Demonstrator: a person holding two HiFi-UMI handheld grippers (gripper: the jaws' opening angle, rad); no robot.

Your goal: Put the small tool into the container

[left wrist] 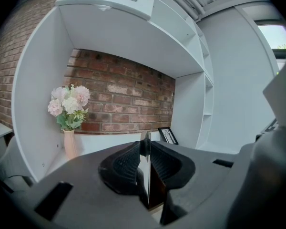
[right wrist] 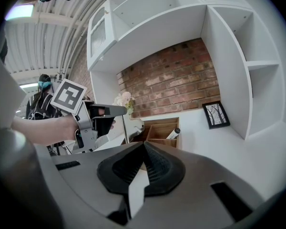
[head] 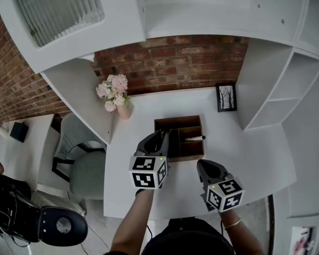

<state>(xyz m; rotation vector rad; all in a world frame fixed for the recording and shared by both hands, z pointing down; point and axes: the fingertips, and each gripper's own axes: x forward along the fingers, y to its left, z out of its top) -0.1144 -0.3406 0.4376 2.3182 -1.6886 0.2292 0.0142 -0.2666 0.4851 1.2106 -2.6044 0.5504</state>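
A brown wooden container (head: pixel 179 122) with several compartments sits mid-desk, and a white marker (head: pixel 194 138) lies in its right part. My left gripper (head: pixel 161 135) hovers over the container's left side, shut on a thin flat metal tool (left wrist: pixel 146 171) that stands upright between its pads. The right gripper view shows that tool (right wrist: pixel 125 128) hanging straight down from the left gripper (right wrist: pixel 124 110) beside the container (right wrist: pixel 162 122) and the marker (right wrist: pixel 173 133). My right gripper (head: pixel 202 164) is shut and empty above the desk, just in front of the container's right corner; its pads (right wrist: pixel 144 145) meet.
A vase of pink flowers (head: pixel 117 97) stands at the desk's back left and a framed picture (head: pixel 226 97) at the back right. White shelf walls flank the desk. A grey chair (head: pixel 85 169) is left of the desk. A person (right wrist: pixel 42 94) stands far off.
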